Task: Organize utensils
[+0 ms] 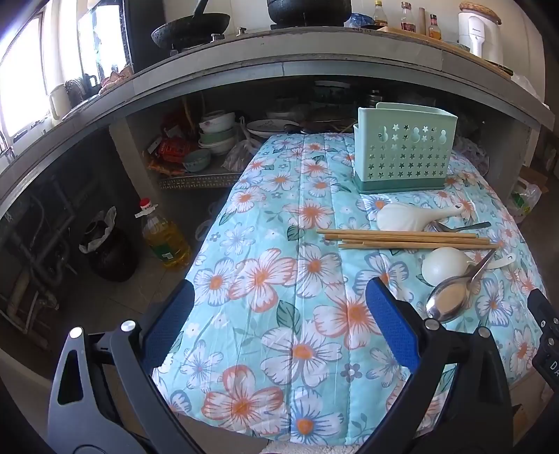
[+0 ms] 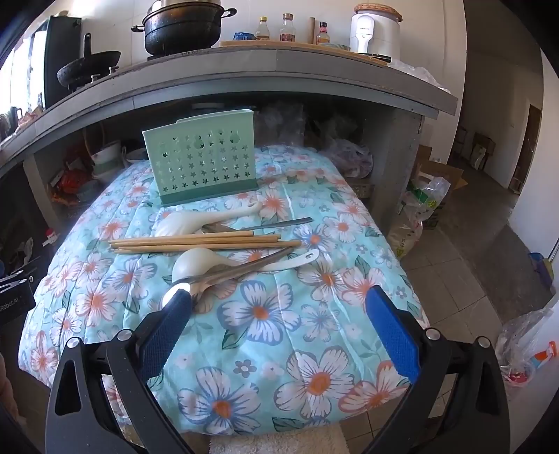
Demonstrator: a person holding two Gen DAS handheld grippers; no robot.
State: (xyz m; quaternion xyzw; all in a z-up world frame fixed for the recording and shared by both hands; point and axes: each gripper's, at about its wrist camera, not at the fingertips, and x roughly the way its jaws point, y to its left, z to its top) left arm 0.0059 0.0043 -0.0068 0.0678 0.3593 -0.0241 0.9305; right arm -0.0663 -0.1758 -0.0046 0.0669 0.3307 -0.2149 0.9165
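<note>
A mint-green perforated utensil holder (image 1: 403, 150) (image 2: 202, 160) stands at the far side of a floral-covered table (image 1: 279, 279) (image 2: 279, 314). In front of it lie a white rice paddle (image 1: 412, 216) (image 2: 195, 221), several wooden chopsticks (image 1: 405, 239) (image 2: 195, 242), a white ladle (image 1: 447, 265) (image 2: 202, 263) and metal spoons (image 1: 450, 297) (image 2: 223, 274). My left gripper (image 1: 279, 293) is open and empty, left of the utensils. My right gripper (image 2: 279, 300) is open and empty, its left fingertip (image 2: 178, 300) just in front of a spoon bowl.
A concrete counter (image 1: 279, 59) with a wok (image 1: 190, 28), a pot (image 2: 181, 28), bottles and a white appliance (image 2: 374, 31) overhangs the table's far side. Bowls (image 1: 216, 136) sit on the shelf beneath. An oil bottle (image 1: 164, 237) stands on the floor at left. Bags (image 2: 426, 195) lie at right.
</note>
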